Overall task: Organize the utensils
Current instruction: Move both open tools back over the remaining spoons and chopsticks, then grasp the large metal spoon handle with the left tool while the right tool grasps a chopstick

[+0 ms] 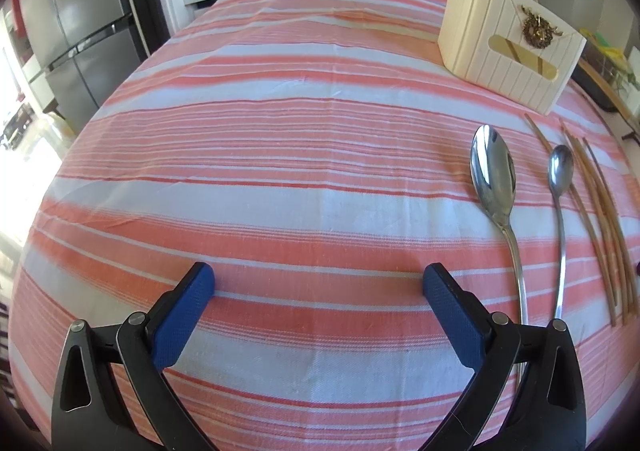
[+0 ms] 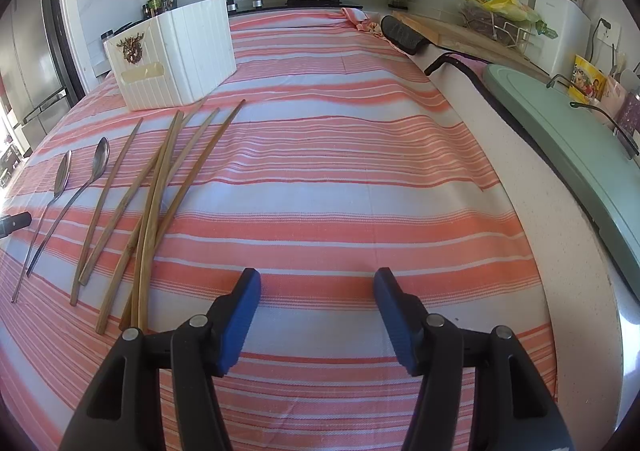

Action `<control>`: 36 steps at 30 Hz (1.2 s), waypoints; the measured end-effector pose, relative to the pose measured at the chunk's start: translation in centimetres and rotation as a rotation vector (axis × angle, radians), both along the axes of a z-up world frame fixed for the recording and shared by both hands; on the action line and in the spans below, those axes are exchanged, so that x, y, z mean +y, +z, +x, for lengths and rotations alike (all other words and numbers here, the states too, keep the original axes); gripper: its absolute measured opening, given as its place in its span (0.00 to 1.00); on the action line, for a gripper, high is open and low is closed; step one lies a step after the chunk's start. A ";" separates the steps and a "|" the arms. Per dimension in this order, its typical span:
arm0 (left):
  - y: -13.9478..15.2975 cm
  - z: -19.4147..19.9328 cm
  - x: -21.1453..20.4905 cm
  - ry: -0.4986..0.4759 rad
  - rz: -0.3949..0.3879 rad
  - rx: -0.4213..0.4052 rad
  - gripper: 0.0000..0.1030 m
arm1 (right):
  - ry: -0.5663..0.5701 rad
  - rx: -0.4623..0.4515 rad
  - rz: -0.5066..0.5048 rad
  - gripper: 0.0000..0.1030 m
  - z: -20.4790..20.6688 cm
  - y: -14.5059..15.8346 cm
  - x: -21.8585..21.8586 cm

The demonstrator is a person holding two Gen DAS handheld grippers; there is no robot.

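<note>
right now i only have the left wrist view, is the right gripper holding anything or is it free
Observer: The right gripper is free. Its jaws are open with only the red and white striped cloth between them.
Operator: my picture cuts off at the right edge past the two spoons, what all lies there
Observer: About six thin wooden chopsticks lie loose on the cloth, several of them crossing, just left of that gripper.
Operator: and beyond that gripper, on its other side
Observer: Bare cloth, then a pale green board lying along the counter.
</note>
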State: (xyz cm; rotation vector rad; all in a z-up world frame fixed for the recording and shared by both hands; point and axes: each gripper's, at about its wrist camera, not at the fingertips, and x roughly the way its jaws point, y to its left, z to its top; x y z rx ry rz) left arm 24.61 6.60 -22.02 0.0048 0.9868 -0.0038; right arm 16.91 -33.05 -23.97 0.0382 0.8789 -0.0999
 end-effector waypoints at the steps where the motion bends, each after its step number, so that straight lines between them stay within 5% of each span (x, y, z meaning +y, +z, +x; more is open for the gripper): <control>1: 0.0 -0.1 0.0 0.000 0.000 -0.004 1.00 | 0.000 0.000 0.000 0.59 0.0 0.0 0.0; 28: 0.2 -0.4 0.2 -0.031 -0.017 -0.025 1.00 | 0.001 0.000 -0.001 0.59 0.0 0.0 0.0; 36: 2.2 -0.9 -2.5 -0.119 -0.167 -0.051 0.99 | 0.001 0.000 -0.001 0.59 0.0 0.1 0.1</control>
